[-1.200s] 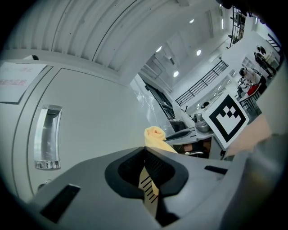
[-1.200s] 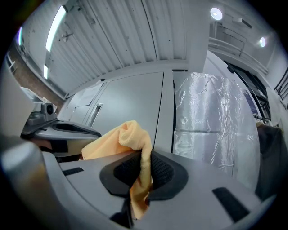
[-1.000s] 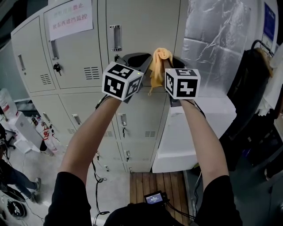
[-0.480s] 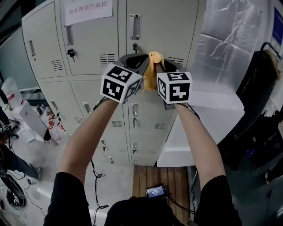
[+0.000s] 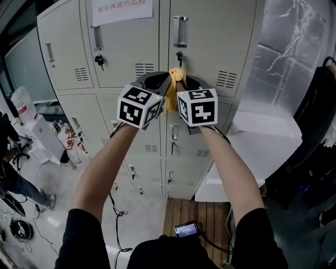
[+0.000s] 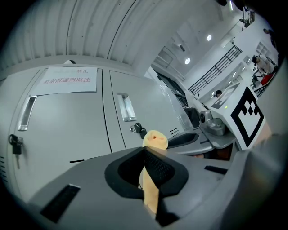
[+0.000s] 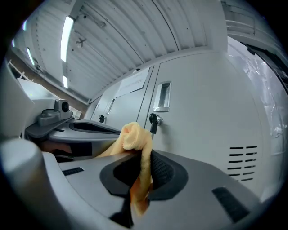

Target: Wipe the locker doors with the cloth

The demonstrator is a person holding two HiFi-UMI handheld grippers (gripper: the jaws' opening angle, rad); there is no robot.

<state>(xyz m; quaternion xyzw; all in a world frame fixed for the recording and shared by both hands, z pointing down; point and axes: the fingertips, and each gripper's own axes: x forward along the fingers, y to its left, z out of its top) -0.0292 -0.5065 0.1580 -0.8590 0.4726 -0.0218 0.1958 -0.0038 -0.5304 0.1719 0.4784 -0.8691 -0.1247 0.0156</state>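
A yellow-orange cloth (image 5: 174,89) is bunched between my two grippers, held up in front of the grey locker doors (image 5: 210,42). My left gripper (image 5: 157,84) is shut on the cloth (image 6: 155,140), which sticks up past its jaws. Beside it, my right gripper (image 5: 191,84) is also shut on the cloth (image 7: 135,137), a rolled end poking above the fingertips. Both grippers sit side by side below the door handle (image 5: 180,31) and the key lock (image 5: 179,57). I cannot tell whether the cloth touches the door.
A paper sign (image 5: 122,8) hangs on the upper left door. A white block (image 5: 262,142) and foil-covered wall (image 5: 294,58) stand right of the lockers, with dark hanging bags (image 5: 315,131). A wooden pallet (image 5: 210,215) lies below. A person (image 5: 16,178) is at far left.
The two grippers have drawn closer together, squeezing the cloth into a tighter bunch. They now sit nearer the lock, and the lockers appear shifted right in view.
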